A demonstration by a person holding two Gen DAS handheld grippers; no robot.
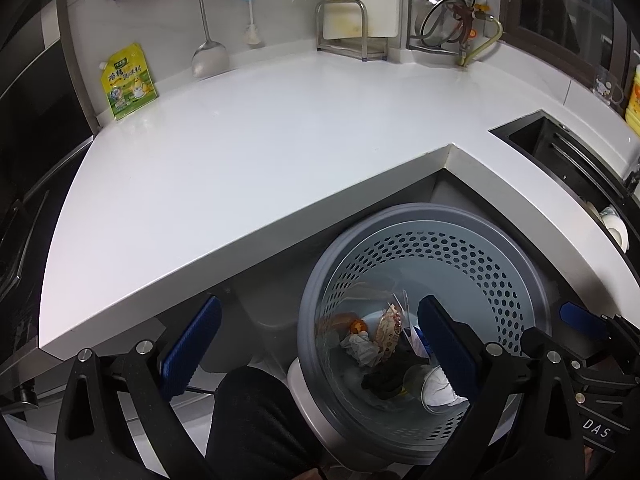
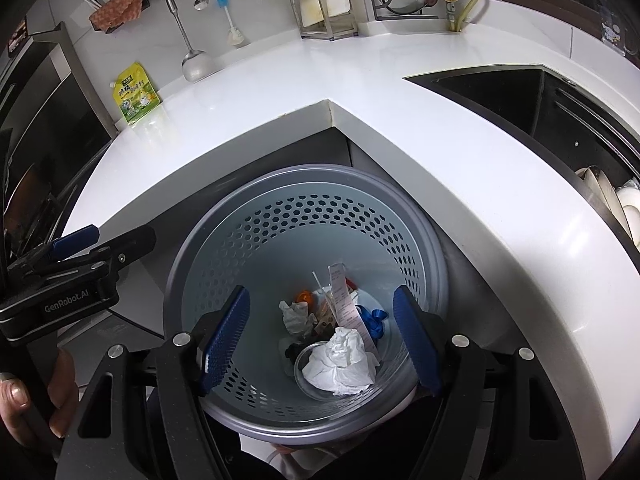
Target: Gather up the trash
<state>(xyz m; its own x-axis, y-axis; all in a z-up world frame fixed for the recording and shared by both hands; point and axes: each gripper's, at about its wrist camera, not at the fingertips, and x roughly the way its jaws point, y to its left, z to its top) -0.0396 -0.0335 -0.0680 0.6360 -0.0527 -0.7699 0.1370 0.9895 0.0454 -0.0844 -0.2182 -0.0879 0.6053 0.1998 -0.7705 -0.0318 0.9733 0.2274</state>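
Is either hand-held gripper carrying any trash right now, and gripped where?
Nothing held. The left hand-held gripper and right hand-held gripper are both open and empty above the trash bin.

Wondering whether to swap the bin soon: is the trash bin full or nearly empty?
Mostly empty. The bin has only a shallow layer at the bottom: a crumpled tissue, a receipt and small scraps.

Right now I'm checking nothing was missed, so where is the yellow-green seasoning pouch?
The yellow-green seasoning pouch stands at the far left of the white countertop, leaning against the wall, left of the hanging ladle.
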